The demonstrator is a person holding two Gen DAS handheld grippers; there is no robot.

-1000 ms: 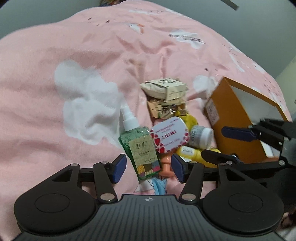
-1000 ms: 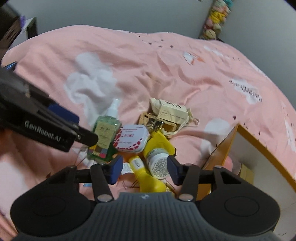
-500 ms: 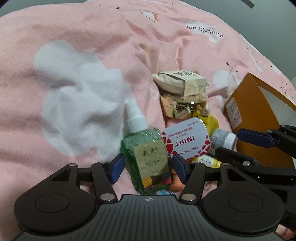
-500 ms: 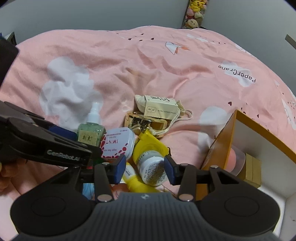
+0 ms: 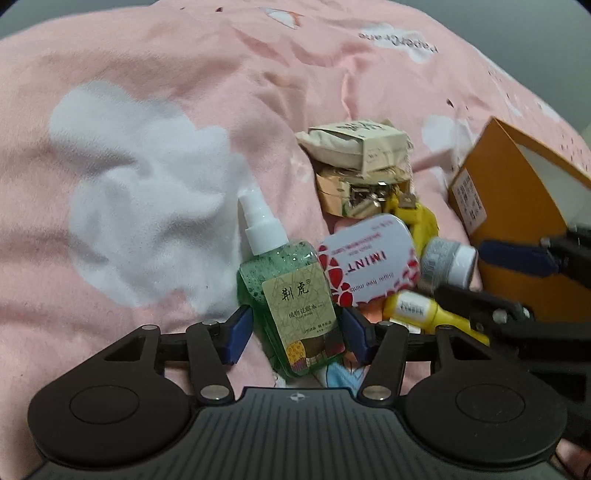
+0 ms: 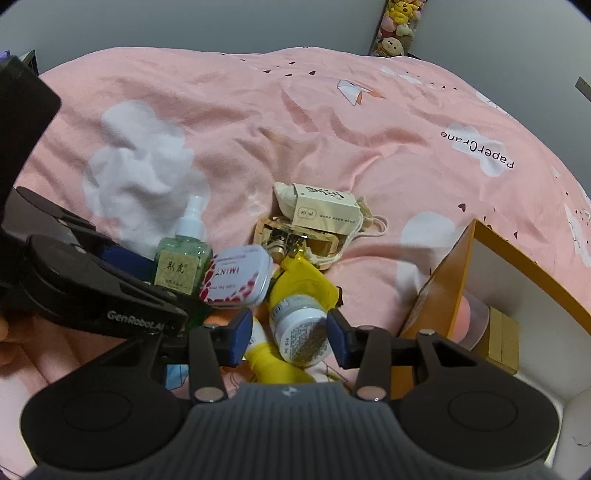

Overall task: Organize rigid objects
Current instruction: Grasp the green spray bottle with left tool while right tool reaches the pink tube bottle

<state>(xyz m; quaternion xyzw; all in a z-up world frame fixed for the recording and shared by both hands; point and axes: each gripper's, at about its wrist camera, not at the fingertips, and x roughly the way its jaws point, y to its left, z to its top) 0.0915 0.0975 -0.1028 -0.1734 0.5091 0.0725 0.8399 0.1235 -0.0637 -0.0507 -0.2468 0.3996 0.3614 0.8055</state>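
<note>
A pile of small items lies on a pink bedspread. My left gripper (image 5: pixel 297 335) is open, its fingers on either side of a green spray bottle (image 5: pixel 291 295), also in the right wrist view (image 6: pixel 181 264). My right gripper (image 6: pixel 287 338) is open around a white jar (image 6: pixel 301 332), seen in the left view (image 5: pixel 448 264). A white and red IMINT tin (image 5: pixel 367 262) lies between them. A yellow tube (image 6: pixel 275 363) lies under the jar. A cream box (image 6: pixel 325 210) rests on a gold item (image 6: pixel 295 238).
An orange box (image 6: pixel 439 291) with a white inside stands open at the right; it holds a pink round item (image 6: pixel 471 319) and a tan block (image 6: pixel 504 341). A yellow pouch (image 6: pixel 303 280) lies behind the jar. Plush toys (image 6: pixel 400 27) sit at the far wall.
Both grippers have moved down and closer to the pile. The spray bottle now sits between my left fingers and the white jar between my right fingers. The items have not moved.
</note>
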